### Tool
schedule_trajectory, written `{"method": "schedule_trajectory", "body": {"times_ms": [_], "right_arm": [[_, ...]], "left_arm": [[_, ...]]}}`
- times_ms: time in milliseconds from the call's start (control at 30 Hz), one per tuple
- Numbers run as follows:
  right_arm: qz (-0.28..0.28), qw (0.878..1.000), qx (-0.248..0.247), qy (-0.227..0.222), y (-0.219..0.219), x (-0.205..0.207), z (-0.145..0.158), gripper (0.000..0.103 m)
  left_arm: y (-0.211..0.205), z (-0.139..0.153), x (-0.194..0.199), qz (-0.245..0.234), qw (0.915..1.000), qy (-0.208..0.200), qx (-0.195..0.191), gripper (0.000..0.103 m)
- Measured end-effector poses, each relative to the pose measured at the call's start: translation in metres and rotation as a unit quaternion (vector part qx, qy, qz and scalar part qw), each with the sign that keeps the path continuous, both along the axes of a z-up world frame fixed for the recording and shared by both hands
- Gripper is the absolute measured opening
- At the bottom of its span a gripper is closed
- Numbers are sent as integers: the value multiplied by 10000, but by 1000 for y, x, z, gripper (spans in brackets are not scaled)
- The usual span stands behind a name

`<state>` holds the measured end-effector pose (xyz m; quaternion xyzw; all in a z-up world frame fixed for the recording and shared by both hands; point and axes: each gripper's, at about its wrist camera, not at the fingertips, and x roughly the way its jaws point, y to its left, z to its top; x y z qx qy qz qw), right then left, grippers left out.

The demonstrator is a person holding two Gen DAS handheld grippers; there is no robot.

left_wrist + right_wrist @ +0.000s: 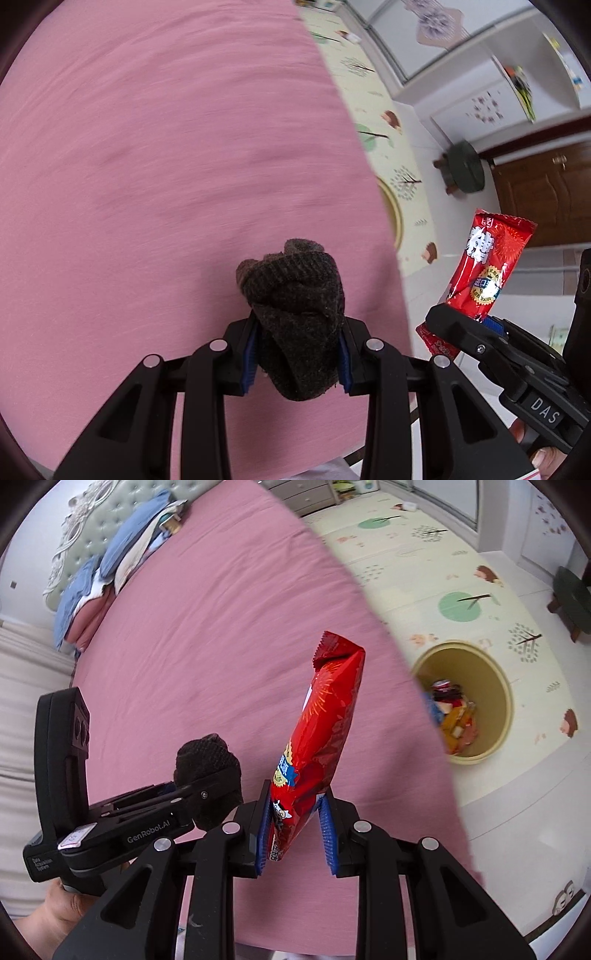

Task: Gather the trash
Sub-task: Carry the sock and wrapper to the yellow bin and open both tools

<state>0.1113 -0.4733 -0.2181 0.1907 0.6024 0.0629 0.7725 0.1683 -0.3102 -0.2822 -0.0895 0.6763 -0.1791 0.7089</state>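
Left wrist view: the left tool (298,354) is clamped on a dark knitted sock (295,317), whose bunched end sticks out beyond the blue pads (250,354) toward 12 o'clock. Behind it the pink bed (166,166) fills most of the frame. At 3 o'clock the right tool (476,325) comes in from the side, gripping a red snack wrapper (484,269) that stands up from its fingertips. Past the bed edge, toward 1 o'clock, lies a cream play mat (373,107) printed with trees, and a dark green stool (465,166) stands on the white floor at 2 o'clock.

Right wrist view: the right tool (295,830) pinches the lower part of the red snack wrapper (325,716), which rises nearly upright with a slight lean toward 1 o'clock, held above the bed (207,627). At 9 o'clock the left tool (199,794) holds the sock (205,760), just beside the wrapper. At 3 o'clock a yellow bin (498,686) stands on the play mat (424,554) beside the bed, with colourful wrappers (454,716) in it. Blue and white bedding (110,554) is piled at 10 o'clock against a padded headboard (107,502).
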Motion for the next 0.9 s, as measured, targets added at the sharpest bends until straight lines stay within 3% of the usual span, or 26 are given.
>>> {"method": "schedule_trajectory", "body": {"times_ms": [167,667,700,767,800,833,900], "right_arm": [[-236,9997,-62,-52,-52,2,7,24],[-1042,9941,-304,28,-192,23,-7,25],[-1036,9942,-293,50,-199,27,-9,27],[-1079,9933,-415,52,-209,33,-9,30],[-1088,9931,-432,45,-213,36,-9,41],[-1114,9927,-454,38,-217,39,-10,47],[-1188,9916,-520,27,-224,42,-11,48]], "left_arm": [[-70,0,10,-313,9995,16,-60,34],[-217,-19,58,-1235,9917,40,-352,38],[-221,-19,62,-1252,9915,4,-359,43],[-229,-18,73,-1234,9917,-76,-363,69],[-232,-17,79,-1193,9920,-131,-382,83],[-234,-16,84,-1154,9924,-162,-386,84],[-239,-16,95,-1118,9927,-75,-447,87]]}}
